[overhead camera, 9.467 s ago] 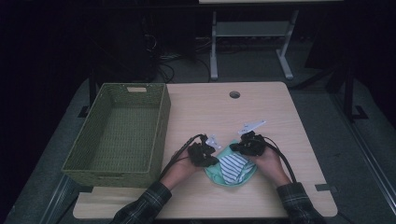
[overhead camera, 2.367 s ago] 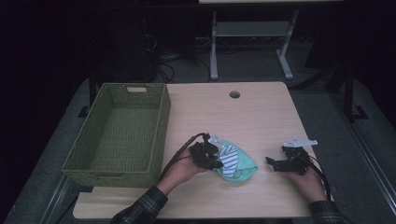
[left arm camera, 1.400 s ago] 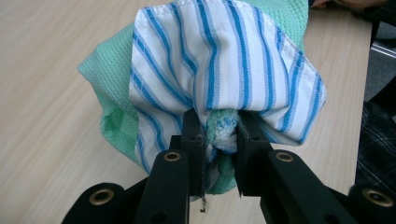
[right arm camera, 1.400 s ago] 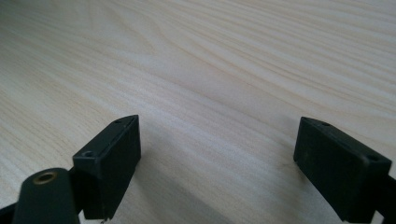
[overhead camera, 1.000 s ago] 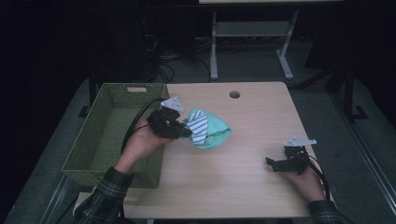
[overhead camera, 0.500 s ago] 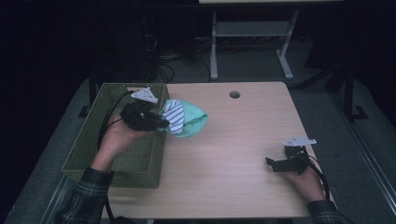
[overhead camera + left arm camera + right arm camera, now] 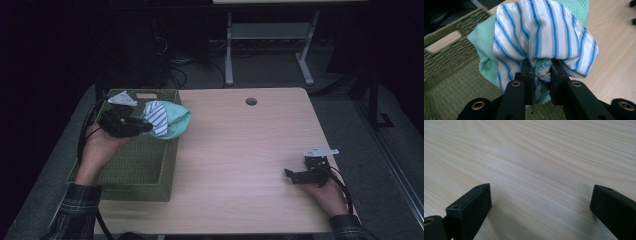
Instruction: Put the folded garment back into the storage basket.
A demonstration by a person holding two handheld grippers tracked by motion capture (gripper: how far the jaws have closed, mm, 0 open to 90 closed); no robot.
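A folded bundle of cloth (image 7: 167, 119), mint green with a blue-and-white striped piece on top, hangs over the right rim of the green woven basket (image 7: 131, 161). My left gripper (image 7: 142, 127) is shut on this bundle. In the left gripper view the two black jaws pinch the cloth bundle (image 7: 541, 37) at its lower fold, and my left gripper (image 7: 542, 71) is above the basket wall (image 7: 446, 50). My right gripper (image 7: 290, 175) rests on the wooden table (image 7: 240, 150) at the right, open. In the right gripper view my right gripper (image 7: 540, 197) stands wide apart over bare wood.
The basket sits on the table's left side and reaches to its left edge. A round cable hole (image 7: 251, 101) lies near the far edge. Beyond the table stand the grey legs of another desk (image 7: 270, 45) on a dark floor.
My left gripper has carried the cloth bundle leftward from the table's middle to above the basket's right rim. The right gripper has stayed in place.
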